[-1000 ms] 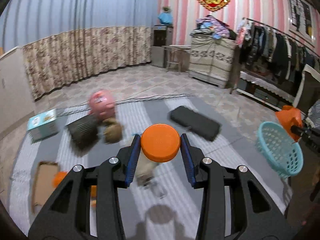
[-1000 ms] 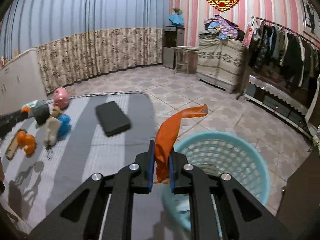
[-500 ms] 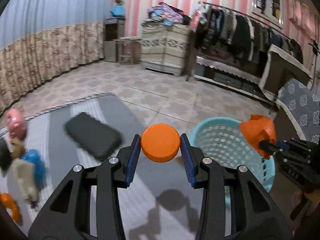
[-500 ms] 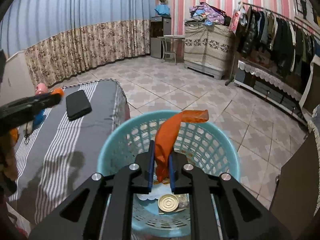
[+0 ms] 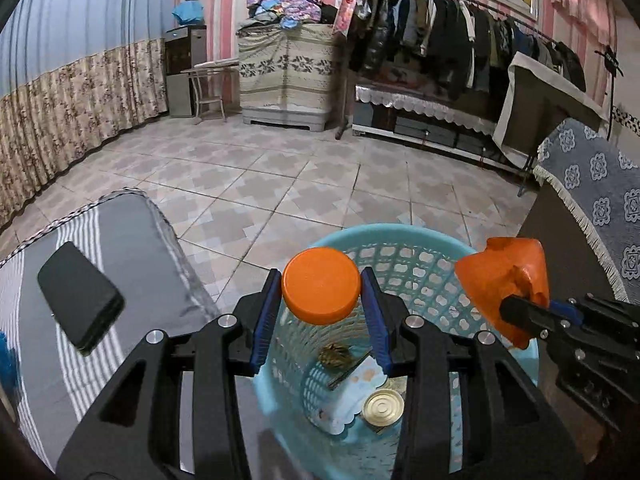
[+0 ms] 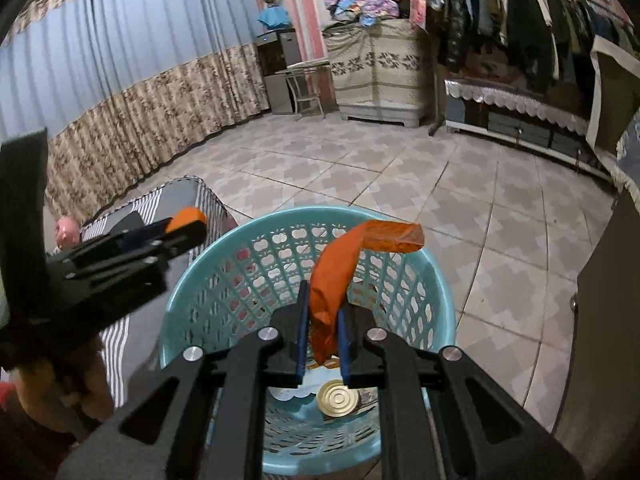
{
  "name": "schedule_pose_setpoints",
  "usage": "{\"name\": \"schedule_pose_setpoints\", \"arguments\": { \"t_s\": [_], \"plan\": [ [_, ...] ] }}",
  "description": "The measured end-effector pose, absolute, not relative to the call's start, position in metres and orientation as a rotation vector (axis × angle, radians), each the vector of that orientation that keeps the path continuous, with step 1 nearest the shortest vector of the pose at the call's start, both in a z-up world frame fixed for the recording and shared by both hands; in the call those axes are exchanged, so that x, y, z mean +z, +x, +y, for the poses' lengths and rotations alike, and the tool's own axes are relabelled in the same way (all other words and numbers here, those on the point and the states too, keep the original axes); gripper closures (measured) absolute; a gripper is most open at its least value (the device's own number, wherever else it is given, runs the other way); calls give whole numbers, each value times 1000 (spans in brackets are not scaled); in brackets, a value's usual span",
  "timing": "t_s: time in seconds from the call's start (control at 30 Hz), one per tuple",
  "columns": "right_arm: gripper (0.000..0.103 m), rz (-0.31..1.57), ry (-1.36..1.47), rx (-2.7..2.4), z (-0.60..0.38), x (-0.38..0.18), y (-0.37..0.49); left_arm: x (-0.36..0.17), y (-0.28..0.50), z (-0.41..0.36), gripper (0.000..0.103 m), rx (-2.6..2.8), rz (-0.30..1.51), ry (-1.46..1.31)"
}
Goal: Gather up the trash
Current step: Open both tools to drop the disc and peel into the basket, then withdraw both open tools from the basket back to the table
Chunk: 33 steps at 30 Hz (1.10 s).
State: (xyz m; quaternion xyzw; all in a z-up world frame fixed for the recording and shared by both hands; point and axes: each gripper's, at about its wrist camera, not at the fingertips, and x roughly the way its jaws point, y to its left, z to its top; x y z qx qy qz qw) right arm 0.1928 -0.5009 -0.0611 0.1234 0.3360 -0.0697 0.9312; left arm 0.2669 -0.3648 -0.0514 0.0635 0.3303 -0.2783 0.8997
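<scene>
Two claws hang over the turquoise basket [image 6: 192, 276]. My left claw [image 5: 321, 308] is clamped on an orange cap [image 5: 321, 285] above the basket's near-left rim. My right claw [image 6: 323, 334] is pinched on an orange wrapper [image 6: 340, 264] over the basket's centre. A tin lid [image 6: 338, 398] lies inside. Left of the basket is the striped bed edge [image 5: 176, 248]; beyond it, open tiled floor [image 5: 280, 184].
</scene>
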Motion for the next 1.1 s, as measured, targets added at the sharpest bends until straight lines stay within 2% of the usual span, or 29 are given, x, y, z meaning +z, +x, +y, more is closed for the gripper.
{"name": "schedule_pose_setpoints", "arguments": {
  "t_s": [0.03, 0.1, 0.2, 0.4, 0.67, 0.7, 0.8, 0.87, 0.9, 0.93, 1.1],
  "plan": [
    [91, 690, 259, -145, -502, -63, 193, -53, 268, -366, 63, -582, 692, 131],
    [91, 690, 275, -147, -504, -64, 193, -54, 269, -369, 52, -585, 704, 139],
    [91, 685, 289, -139, -506, -67, 192, -50, 269, -365, 29, -562, 699, 136],
    [91, 693, 277, -126, -499, -69, 196, -34, 262, -336, 14, -478, 641, 164],
    [89, 705, 225, -151, -482, -71, 204, -14, 251, -280, 8, -369, 602, 141],
    [87, 706, 220, -158, -480, -72, 204, -11, 251, -274, 8, -363, 600, 132],
    [45, 700, 226, -183, -480, -71, 203, -4, 245, -259, 7, -340, 591, 106],
    [42, 701, 231, -187, -481, -72, 204, 0, 241, -248, 7, -327, 582, 95],
    [36, 705, 234, -188, -481, -72, 204, 2, 239, -244, 6, -320, 578, 94],
    [25, 706, 231, -192, -480, -72, 204, 5, 237, -240, 6, -312, 573, 93],
    [14, 685, 188, -217, -471, -65, 203, 10, 225, -210, 6, -267, 560, 88]
  ]
}}
